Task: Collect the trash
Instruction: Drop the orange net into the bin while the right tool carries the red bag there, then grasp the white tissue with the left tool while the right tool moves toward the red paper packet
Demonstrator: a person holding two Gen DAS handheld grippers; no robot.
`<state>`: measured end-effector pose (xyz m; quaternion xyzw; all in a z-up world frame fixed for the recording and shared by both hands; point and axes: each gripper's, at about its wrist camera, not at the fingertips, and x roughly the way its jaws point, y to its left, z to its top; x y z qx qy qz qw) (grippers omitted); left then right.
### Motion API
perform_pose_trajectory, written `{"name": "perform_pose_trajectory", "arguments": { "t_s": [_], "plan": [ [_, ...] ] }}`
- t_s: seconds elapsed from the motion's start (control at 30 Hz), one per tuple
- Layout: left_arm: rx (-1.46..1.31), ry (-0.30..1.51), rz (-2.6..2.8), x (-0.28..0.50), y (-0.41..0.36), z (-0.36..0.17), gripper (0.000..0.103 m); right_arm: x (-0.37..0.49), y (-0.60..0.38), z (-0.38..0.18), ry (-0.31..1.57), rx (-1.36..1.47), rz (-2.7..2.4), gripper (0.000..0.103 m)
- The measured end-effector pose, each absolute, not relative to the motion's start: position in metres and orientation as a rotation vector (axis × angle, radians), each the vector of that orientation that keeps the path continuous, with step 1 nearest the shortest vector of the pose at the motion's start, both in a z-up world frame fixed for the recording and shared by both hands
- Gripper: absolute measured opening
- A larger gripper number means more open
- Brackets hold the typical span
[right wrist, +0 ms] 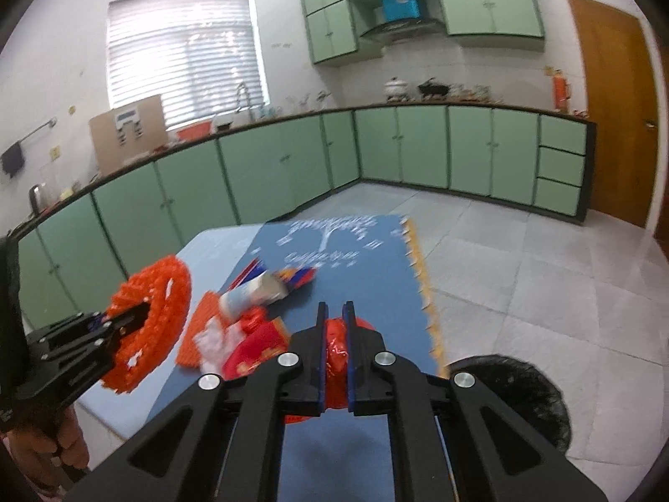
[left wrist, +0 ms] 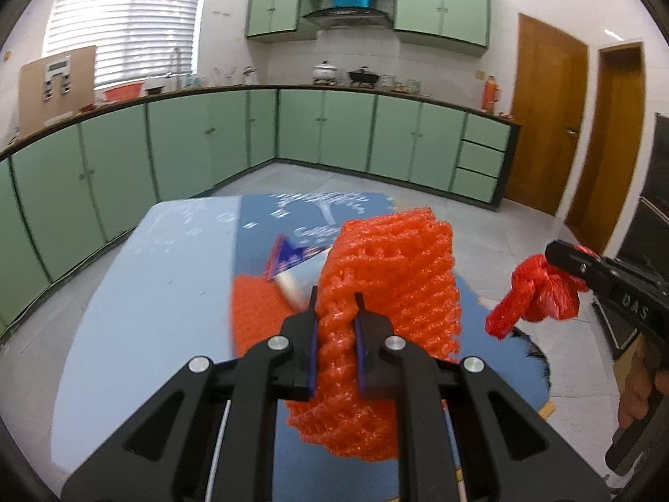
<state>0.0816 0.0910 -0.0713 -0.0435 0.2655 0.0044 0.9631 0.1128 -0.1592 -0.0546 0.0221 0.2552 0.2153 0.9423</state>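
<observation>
My left gripper point(left wrist: 336, 303) is shut on an orange foam net sleeve point(left wrist: 397, 276) and holds it above the blue table; it shows in the right wrist view point(right wrist: 150, 326) at the left too. My right gripper point(right wrist: 334, 313) is shut on a crumpled red plastic bag point(right wrist: 336, 359), which also shows in the left wrist view point(left wrist: 539, 293) at the right, held in the air. On the table lie a white tube point(right wrist: 255, 295), a second orange foam net point(right wrist: 205, 334), a red wrapper point(right wrist: 255, 347) and a blue-red packet point(right wrist: 301, 276).
A black-lined trash bin point(right wrist: 518, 393) stands on the tiled floor right of the table's blue mat point(right wrist: 347, 251). Green cabinets point(right wrist: 259, 167) run along the far walls. Wooden doors point(left wrist: 547, 113) are at the right.
</observation>
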Motion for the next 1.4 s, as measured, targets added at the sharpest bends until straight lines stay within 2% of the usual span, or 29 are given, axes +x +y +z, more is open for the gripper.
{"name": "perform_pose_trajectory", "arguments": {
  "t_s": [0.47, 0.87, 1.1, 1.23, 1.3, 1.33, 1.4],
  "plan": [
    [-0.004, 0.526, -0.286, 0.146, -0.044, -0.072, 0.012, 0.139, -0.277, -0.047, 0.481, 0.089, 0.16, 0.006],
    [0.046, 0.657, -0.452, 0.214, -0.146, -0.117, 0.012, 0.162, -0.358, -0.101, 0.6, 0.132, -0.005, 0.006],
    [0.095, 0.773, -0.495, 0.246, -0.179, -0.154, 0.028, 0.186, -0.378, -0.142, 0.686, 0.147, -0.049, 0.007],
    [0.093, 0.789, -0.501, 0.249, -0.18, -0.159, 0.041, 0.195, -0.384, -0.161, 0.738, 0.139, -0.063, 0.015],
    [0.082, 0.787, -0.512, 0.248, -0.176, -0.159, 0.046, 0.196, -0.386, -0.164, 0.747, 0.134, -0.069, 0.025],
    [0.076, 0.785, -0.515, 0.247, -0.175, -0.158, 0.049, 0.195, -0.386, -0.164, 0.747, 0.134, -0.073, 0.033],
    [0.066, 0.784, -0.515, 0.246, -0.172, -0.156, 0.049, 0.193, -0.387, -0.162, 0.738, 0.14, -0.078, 0.037]
  ]
}}
